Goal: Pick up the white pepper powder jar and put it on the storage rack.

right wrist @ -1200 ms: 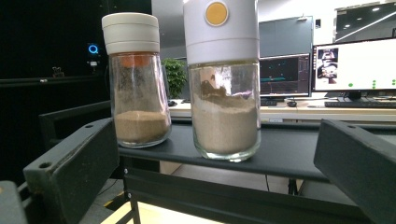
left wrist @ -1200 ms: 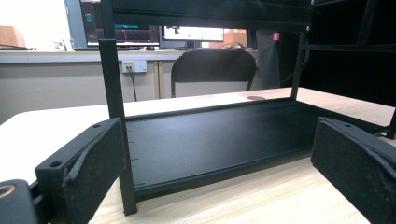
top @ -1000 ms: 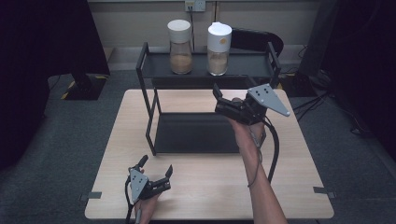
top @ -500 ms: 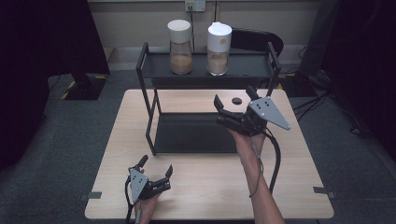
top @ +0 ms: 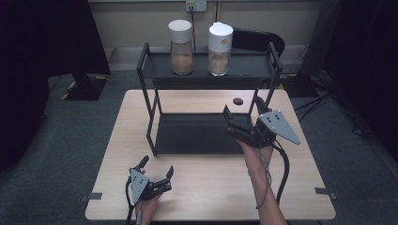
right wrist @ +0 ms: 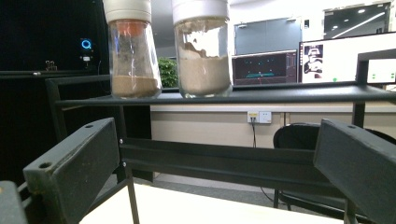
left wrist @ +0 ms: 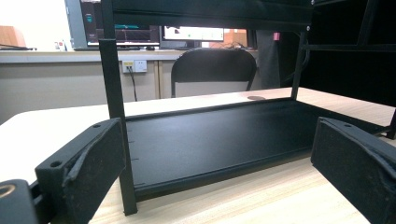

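A black two-shelf rack (top: 149, 75) stands on the far half of the wooden table (top: 211, 187). Its top shelf (right wrist: 280, 94) carries two white-lidded glass jars. The left jar (top: 181, 47) (right wrist: 134, 56) holds brown powder and the right jar (top: 220, 49) (right wrist: 203, 56) holds paler powder. My right gripper (top: 243, 111) (right wrist: 217, 144) hovers open and empty by the right end of the lower shelf (top: 197, 133), below the jars. Near the front left of the table my left gripper (top: 157, 165) (left wrist: 217, 140) rests open and empty, facing the lower shelf (left wrist: 210, 135).
A small dark round spot (top: 238, 101) marks the table behind the lower shelf. A black chair (top: 263, 42) (left wrist: 212, 70) stands beyond the table against the wall. The rack's front left post (left wrist: 114, 116) rises close to my left gripper's left jaw.
My right gripper has drawn back toward the near side and slightly right, away from the rack's top shelf. The left gripper has stayed put.
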Action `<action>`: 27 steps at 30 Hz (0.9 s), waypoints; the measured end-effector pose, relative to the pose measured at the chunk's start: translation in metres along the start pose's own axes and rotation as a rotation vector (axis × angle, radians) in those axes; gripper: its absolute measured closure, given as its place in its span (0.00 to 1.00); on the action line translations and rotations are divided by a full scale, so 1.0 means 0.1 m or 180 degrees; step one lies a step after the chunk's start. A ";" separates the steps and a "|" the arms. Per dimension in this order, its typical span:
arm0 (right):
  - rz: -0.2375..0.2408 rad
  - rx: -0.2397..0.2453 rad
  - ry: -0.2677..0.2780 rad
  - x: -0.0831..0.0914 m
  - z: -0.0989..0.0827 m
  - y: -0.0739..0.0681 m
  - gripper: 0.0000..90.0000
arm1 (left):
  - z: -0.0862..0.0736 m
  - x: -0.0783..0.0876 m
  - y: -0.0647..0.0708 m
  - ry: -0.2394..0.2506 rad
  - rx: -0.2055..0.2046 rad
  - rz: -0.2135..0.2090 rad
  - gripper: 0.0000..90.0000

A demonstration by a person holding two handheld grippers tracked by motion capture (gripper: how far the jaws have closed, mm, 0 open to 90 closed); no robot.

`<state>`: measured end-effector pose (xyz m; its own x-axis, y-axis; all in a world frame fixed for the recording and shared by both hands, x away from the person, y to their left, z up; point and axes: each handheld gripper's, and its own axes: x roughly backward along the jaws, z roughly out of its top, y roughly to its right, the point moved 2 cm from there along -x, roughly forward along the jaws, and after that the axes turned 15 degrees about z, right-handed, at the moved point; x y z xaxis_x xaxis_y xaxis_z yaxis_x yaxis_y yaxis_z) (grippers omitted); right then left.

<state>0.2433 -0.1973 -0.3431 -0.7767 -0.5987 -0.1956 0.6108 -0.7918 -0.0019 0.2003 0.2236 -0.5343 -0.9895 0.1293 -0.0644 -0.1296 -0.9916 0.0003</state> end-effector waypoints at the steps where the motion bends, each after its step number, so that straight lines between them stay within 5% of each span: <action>1: 0.0013 -0.0039 -0.0008 0.02 -0.01 0.01 0.00 | 0.00 0.00 0.00 0.0000 0.0000 0.0000 0.03; 27: -0.0136 -0.0075 -0.0160 0.40 -0.42 -0.03 0.00 | 0.00 0.00 0.00 0.0000 -0.0001 0.0001 0.03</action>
<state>0.2167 -0.2133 -0.3922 -0.8085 -0.5702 -0.1454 0.5799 -0.8140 -0.0323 0.2003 0.2236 -0.5343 -0.9895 0.1291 -0.0643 -0.1294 -0.9916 0.0001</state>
